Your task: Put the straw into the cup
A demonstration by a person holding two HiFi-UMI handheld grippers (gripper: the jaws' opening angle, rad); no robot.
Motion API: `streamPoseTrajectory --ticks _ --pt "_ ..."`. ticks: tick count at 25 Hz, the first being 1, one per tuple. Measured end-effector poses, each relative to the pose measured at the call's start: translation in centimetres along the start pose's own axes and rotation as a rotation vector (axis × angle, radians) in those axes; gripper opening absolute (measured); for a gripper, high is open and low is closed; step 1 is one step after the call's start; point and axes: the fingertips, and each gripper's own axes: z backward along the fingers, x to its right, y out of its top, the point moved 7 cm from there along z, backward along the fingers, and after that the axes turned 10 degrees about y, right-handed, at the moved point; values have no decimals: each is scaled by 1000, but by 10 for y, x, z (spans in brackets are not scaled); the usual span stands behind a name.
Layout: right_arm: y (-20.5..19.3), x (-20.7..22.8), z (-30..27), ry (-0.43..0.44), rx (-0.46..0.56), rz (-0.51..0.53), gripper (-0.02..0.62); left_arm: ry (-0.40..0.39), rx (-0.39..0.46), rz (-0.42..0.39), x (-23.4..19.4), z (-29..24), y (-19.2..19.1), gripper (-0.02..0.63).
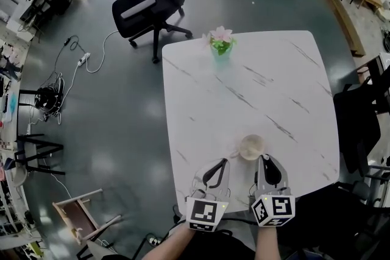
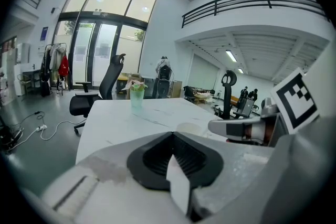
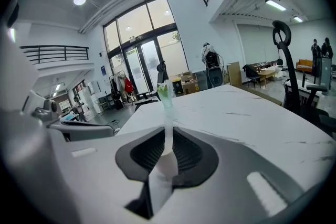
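White straw (image 3: 168, 110) stands pinched in the right hand-held gripper (image 3: 168, 131); left hand-held gripper (image 2: 172, 135) closed.

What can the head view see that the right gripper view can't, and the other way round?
Only the head view shows the cup, just beyond the right gripper. Only the right gripper view shows the straw, pinched between the right gripper's jaws. Both show the white marble table and the flower vase at its far edge.

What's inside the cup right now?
Nothing visible inside the cup; it looks bare from above, though its bottom is unclear. The straw is outside it, clamped in the right gripper.
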Motion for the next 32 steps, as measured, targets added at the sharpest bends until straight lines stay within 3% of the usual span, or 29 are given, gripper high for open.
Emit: streamPoseTrajectory --ticks 18,32 --pt "-3 3 -9 -64 3 11 75 -1 -9 -23 -3 0 1 2" --pt "25 1 17 -134 91 42 87 -27 62 -30 -1 9 29 2"
